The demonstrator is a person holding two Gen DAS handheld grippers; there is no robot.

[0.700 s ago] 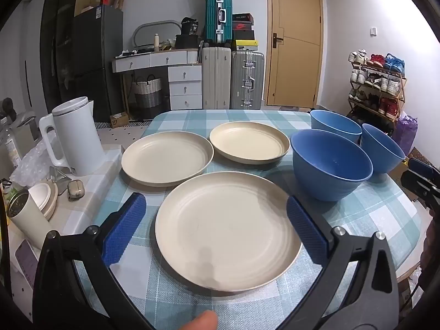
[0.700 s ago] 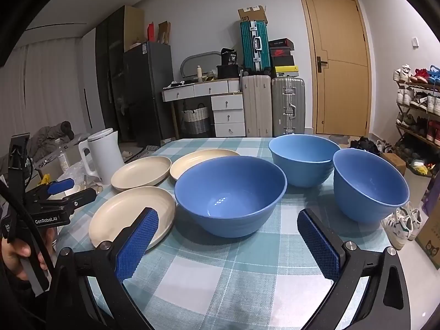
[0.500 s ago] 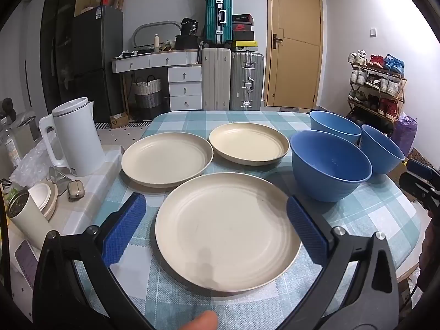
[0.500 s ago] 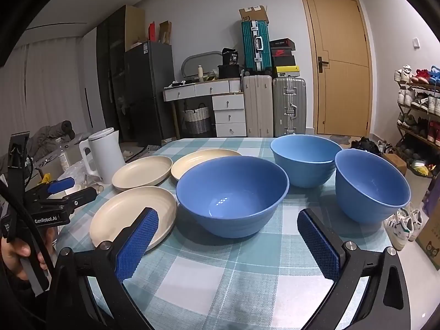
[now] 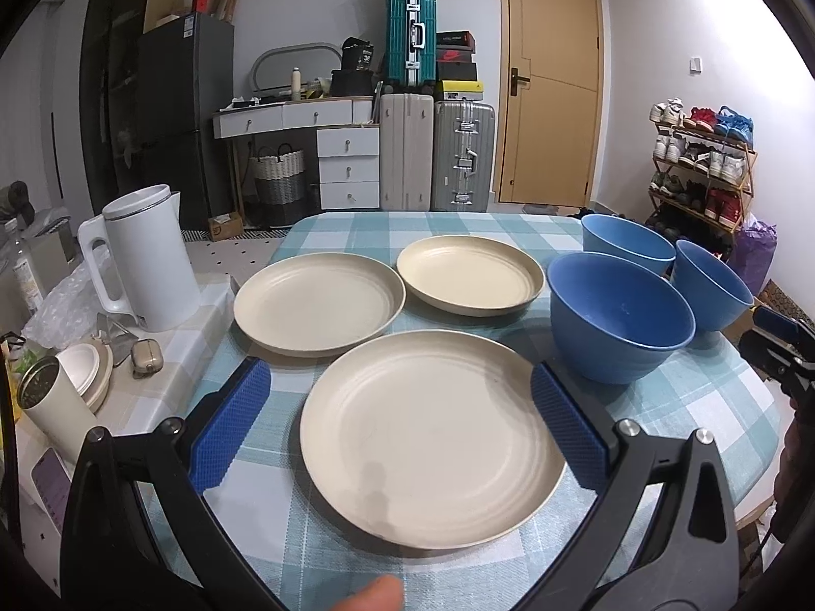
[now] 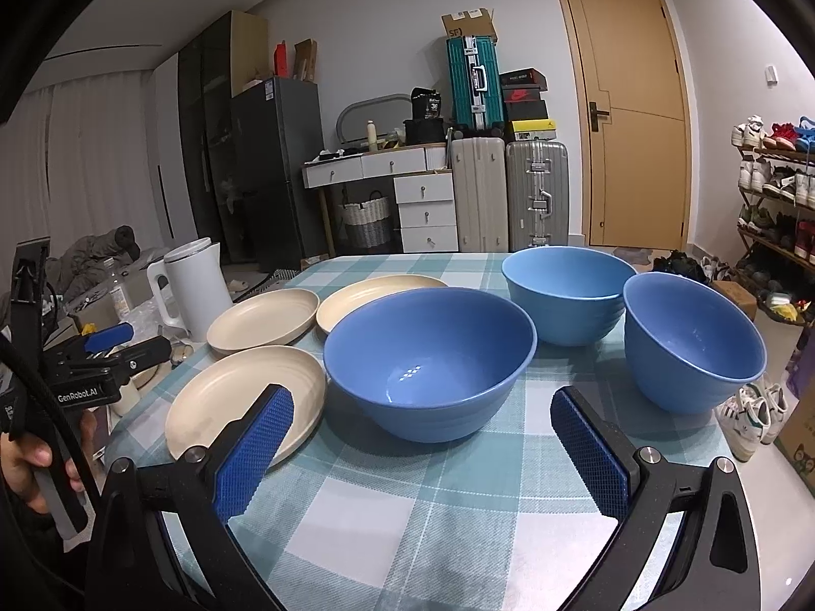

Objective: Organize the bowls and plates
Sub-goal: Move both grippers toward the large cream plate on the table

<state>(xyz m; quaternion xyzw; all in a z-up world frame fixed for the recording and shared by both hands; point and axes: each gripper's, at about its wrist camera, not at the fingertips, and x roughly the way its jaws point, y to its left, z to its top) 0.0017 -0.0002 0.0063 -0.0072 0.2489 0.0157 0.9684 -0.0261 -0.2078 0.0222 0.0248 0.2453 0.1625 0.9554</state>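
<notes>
My left gripper (image 5: 400,422) hangs with its blue pads spread wide and nothing between them, low over the near edge of the desk (image 5: 254,478) with its teal-and-white checked cloth. Straight ahead of it, reaching in between the two pads, lies the nearest plate (image 5: 433,438): cream, round, shallow, with faint concentric ridges and a low raised rim. Beyond it are two more of the same make, the left plate (image 5: 318,303) ahead and to the left, the far plate (image 5: 471,280) ahead and slightly right; these two sit just beside each other. None are stacked.

My right gripper (image 6: 420,453) is likewise spread apart and empty, above the checked cloth. Just ahead of it stands the large bowl (image 6: 430,361), matte blue, deep, wide-mouthed, with a small highlight in its bottom. Farther ahead and to the right is the far bowl (image 6: 568,293), a lighter blue with ridges around its lower wall. To the right is the small bowl (image 6: 693,341), narrower and steeper. All three stand upright and separate.

A white kettle (image 5: 142,259) stands off to the left of my left gripper, on a lower surface beside the desk.
</notes>
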